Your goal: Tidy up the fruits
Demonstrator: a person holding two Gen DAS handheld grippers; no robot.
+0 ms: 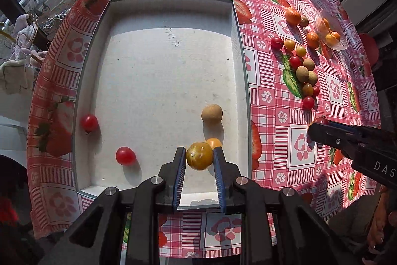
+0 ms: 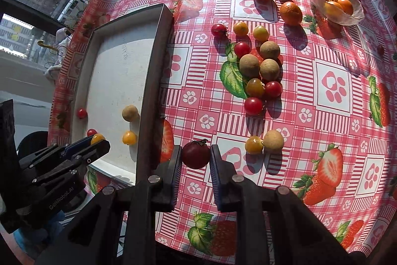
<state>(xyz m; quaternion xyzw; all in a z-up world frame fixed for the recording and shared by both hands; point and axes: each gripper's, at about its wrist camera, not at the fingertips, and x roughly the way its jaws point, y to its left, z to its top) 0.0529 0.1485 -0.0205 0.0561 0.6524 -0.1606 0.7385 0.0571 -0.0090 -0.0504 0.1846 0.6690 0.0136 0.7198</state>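
The left gripper (image 1: 199,157) holds a yellow tomato (image 1: 199,156) between its blue-padded fingers (image 1: 180,167), pinched on both sides. The tomato is round, golden-yellow with a greenish tinge and a small pale stem scar facing the camera. It sits over the near end of the white tray (image 1: 238,46), whether touching the floor or just above it cannot be told.

The right gripper (image 2: 196,155) is closed on a dark red tomato (image 2: 196,155), glossy and deep maroon, with a dried stem tuft on top; it is above the tablecloth (image 2: 332,81), just right of the tray's outer wall.

Inside the tray, just beyond the left gripper's tips, an orange cherry tomato (image 1: 214,142) peeks from behind the held one. Farther ahead lies a tan longan (image 1: 211,113). To the left of the gripper is a red cherry tomato (image 1: 125,155), and farther left another red tomato (image 1: 89,123) rests against the tray's left wall.

Ahead and to the right of the right gripper, loose fruit lies on the cloth: a yellow tomato touching a longan (image 2: 273,139) close by, then a cluster of longans and cherry tomatoes (image 2: 259,71), and two mandarins (image 2: 290,13) beyond. Far right ahead, a clear glass dish (image 2: 357,14) holds several orange kumquats (image 2: 333,3).
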